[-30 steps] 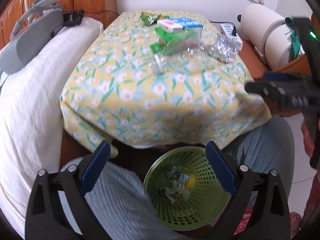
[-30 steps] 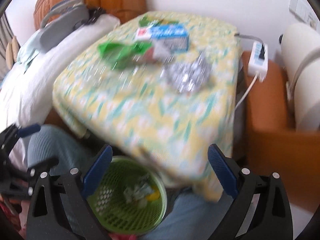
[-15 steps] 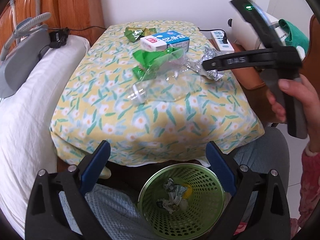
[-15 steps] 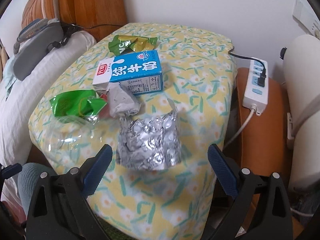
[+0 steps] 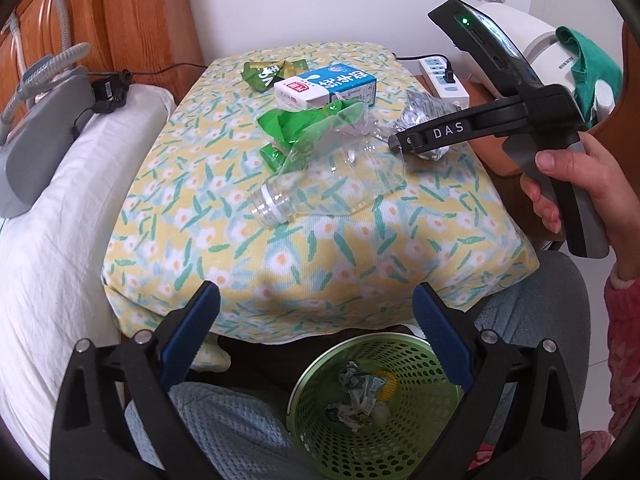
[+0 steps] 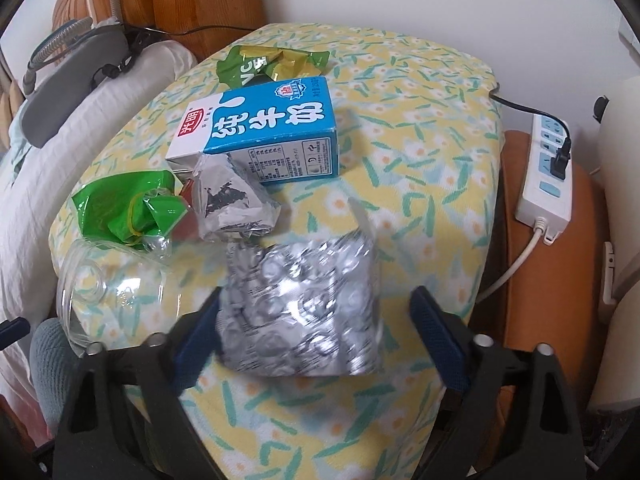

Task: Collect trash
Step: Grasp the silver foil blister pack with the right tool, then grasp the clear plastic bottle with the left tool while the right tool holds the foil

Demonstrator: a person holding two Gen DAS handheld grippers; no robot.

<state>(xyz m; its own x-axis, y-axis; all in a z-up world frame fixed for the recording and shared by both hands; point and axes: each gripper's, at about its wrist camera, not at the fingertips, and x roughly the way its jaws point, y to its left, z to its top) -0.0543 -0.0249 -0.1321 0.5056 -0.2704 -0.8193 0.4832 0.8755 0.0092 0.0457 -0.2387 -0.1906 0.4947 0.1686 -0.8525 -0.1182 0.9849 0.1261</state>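
Note:
Trash lies on a yellow floral tablecloth (image 5: pixel 280 248): a blue milk carton (image 6: pixel 272 136), a crumpled silver foil pack (image 6: pixel 304 312), a smaller silver wrapper (image 6: pixel 230 204), a green wrapper (image 6: pixel 124 204), a green-gold wrapper (image 6: pixel 268 64) and a clear crushed bottle (image 5: pixel 328 184). A green mesh bin (image 5: pixel 376 404) with crumpled paper stands on the floor below the table. My right gripper (image 6: pixel 316 324) is open with the foil pack between its fingers. My left gripper (image 5: pixel 316 320) is open and empty above the bin.
A white pillow (image 5: pixel 60 216) with a grey device (image 5: pixel 36 136) lies left of the table. A white power strip (image 6: pixel 548 188) rests on a wooden stand at the right. My knees in blue-grey trousers (image 5: pixel 224 428) flank the bin.
My right gripper has moved forward over the table until the foil pack lies between its open fingers. My left gripper has risen slightly and stays over the bin.

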